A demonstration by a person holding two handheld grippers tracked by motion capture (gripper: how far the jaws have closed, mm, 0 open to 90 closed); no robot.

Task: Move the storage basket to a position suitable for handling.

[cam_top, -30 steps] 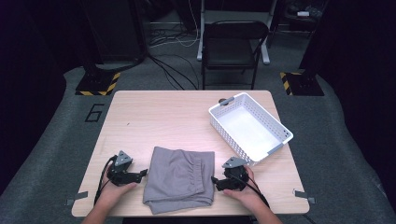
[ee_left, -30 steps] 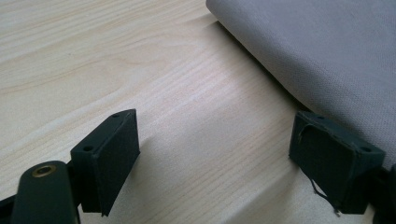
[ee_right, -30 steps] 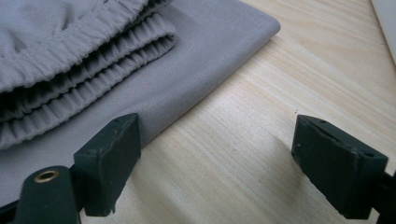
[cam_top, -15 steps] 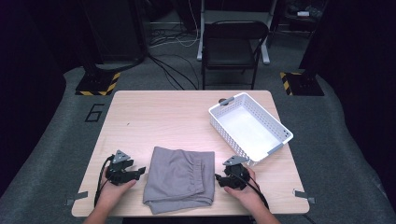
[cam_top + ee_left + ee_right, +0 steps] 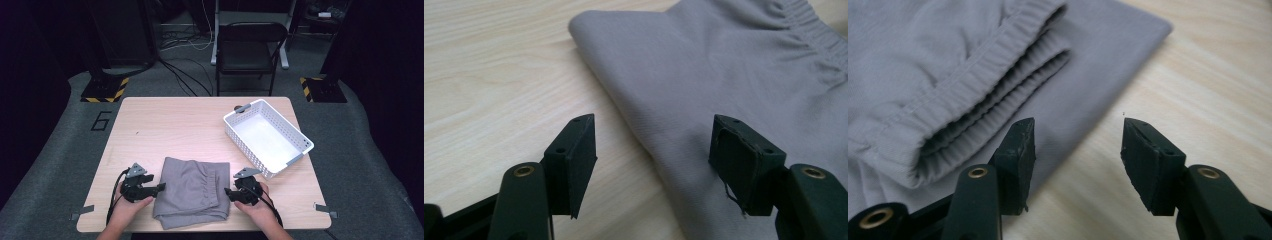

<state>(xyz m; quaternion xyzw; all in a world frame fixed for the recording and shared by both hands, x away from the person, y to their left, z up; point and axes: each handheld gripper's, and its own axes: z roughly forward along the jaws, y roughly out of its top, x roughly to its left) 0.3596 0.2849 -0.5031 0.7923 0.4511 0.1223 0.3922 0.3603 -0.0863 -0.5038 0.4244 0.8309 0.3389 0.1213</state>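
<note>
Left gripper (image 5: 161, 187): jaws had just been narrowing but stood apart, straddling the left folded edge of the grey folded shorts (image 5: 192, 190), pads not pressing the cloth. Right gripper (image 5: 227, 192): same, closing in, one jaw over the right edge by the elastic waistband (image 5: 993, 65), nothing clamped. Shorts lay flat near the table's (image 5: 170, 125) front edge, between both hands, long axis running front-to-back. White basket (image 5: 267, 137) sat beyond, to the right, nearer the right hand.

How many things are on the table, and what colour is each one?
Grey folded cloth: 1
White basket: 1
Black grippers, left gripper and right gripper: 2
Total: 4
</note>
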